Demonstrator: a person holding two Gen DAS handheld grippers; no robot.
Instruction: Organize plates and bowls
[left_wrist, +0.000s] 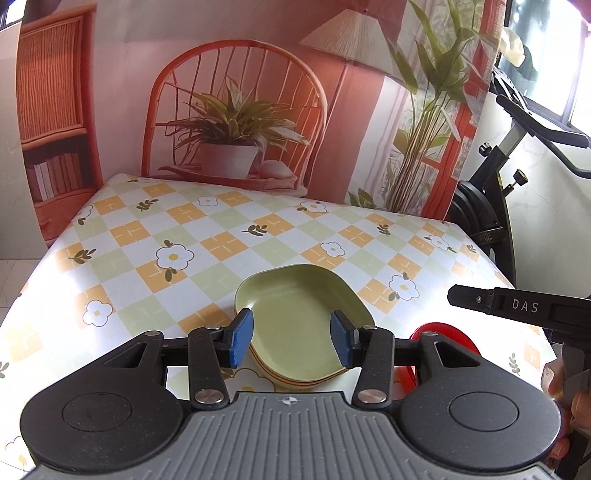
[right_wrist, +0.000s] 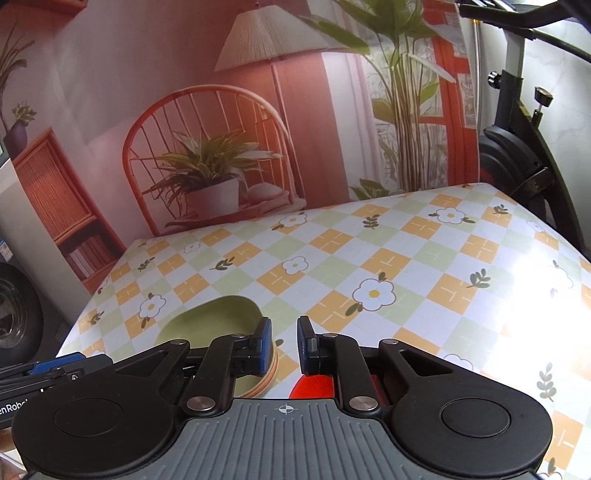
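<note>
The main hazard is the stack of plates (left_wrist: 301, 325) shifting: the dishes look smooth and glossy, so a grip on the top rim alone would likely lift one dish and drag the others sideways. A second hazard is contact between the two tools, since the right gripper (right_wrist: 283, 345) works just beside the left gripper (left_wrist: 291, 338) near the front edge of the table (left_wrist: 221, 236). The red dish (left_wrist: 443, 332) lies partly under the tool bodies in both views, so a blind descent could strike its rim.

The left gripper's blue pads stand wide apart, straddling the near end of the stack with nothing clamped. The right gripper's pads are narrowly parted and hold nothing; the red dish shows below them.

The stack consists of shallow, rounded-rectangular dishes, pale green on top, with at least two further rims visible beneath, one showing an orange line. It rests flat on the checked, flower-printed cloth near the front edge. The red dish sits just beside it to the right; its shape is largely hidden.
</note>
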